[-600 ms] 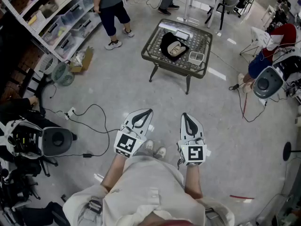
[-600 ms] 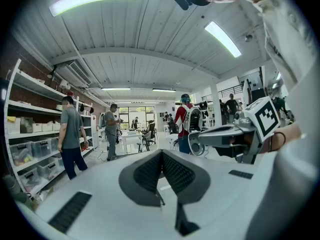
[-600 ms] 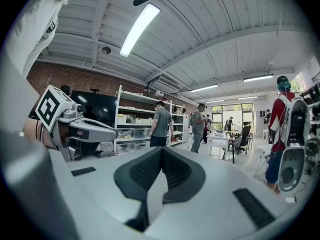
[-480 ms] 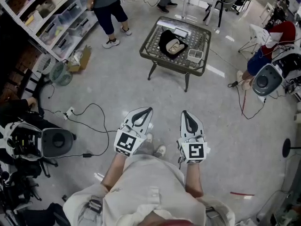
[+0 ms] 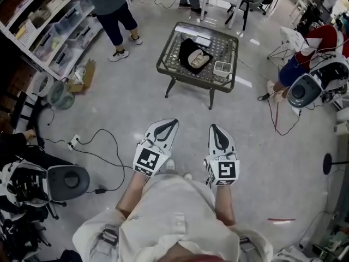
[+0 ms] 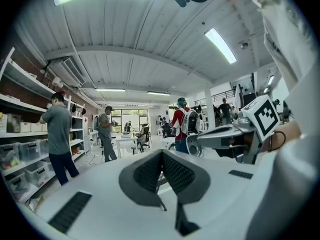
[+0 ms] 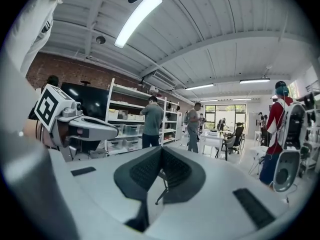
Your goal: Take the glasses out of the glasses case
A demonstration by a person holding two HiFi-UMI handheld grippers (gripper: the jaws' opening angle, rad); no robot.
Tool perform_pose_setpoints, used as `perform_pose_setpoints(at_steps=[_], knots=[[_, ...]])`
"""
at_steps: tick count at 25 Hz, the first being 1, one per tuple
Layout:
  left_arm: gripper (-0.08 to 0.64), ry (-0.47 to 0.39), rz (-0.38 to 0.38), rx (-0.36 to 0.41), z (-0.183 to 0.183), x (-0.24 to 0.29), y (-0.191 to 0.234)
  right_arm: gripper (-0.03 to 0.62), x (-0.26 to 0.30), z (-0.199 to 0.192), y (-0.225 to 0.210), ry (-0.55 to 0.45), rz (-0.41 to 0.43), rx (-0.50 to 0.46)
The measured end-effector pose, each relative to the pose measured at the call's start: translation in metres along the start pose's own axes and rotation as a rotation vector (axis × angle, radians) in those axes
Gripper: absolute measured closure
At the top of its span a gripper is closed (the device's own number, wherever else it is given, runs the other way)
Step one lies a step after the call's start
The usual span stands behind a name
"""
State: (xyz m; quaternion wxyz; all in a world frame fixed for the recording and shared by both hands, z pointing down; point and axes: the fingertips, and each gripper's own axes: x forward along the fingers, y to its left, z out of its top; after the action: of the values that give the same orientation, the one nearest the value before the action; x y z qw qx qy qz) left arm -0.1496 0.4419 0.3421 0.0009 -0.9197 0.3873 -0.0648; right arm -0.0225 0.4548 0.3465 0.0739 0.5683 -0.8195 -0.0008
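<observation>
grey chair (image 5: pixel 70 180) at my left has slid lower in the head view since a moment ago, while my left tool (image 5: pixel 172 123) and right tool (image 5: pixel 214 127) are both clenched on nothing, side by side, well short of the counter (image 5: pixel 188 78) where the black glasses case (image 5: pixel 187 49) lies.

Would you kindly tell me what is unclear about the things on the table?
Head view: dark item on the table, too small to identify as a glasses case.
Head view: white tray, contents too small.
Gripper views: table unseen; the left hand-held gripper and right hand-held gripper fill the lower frames.
</observation>
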Motion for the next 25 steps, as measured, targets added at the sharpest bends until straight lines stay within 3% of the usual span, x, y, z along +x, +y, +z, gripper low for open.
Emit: perform_pose_setpoints(at_steps=[13, 25], knots=[[0.548, 0.001, -0.012, -0.034, -0.008, 0.014, 0.068, 0.586, 0.057, -0.001, 0.019, 0.051, -0.018, -0.009], [0.548, 0.022, 0.037, -0.038, -0.008, 0.067, 0.107, 0.586, 0.120, -0.003, -0.022, 0.052, 0.008, -0.001]])
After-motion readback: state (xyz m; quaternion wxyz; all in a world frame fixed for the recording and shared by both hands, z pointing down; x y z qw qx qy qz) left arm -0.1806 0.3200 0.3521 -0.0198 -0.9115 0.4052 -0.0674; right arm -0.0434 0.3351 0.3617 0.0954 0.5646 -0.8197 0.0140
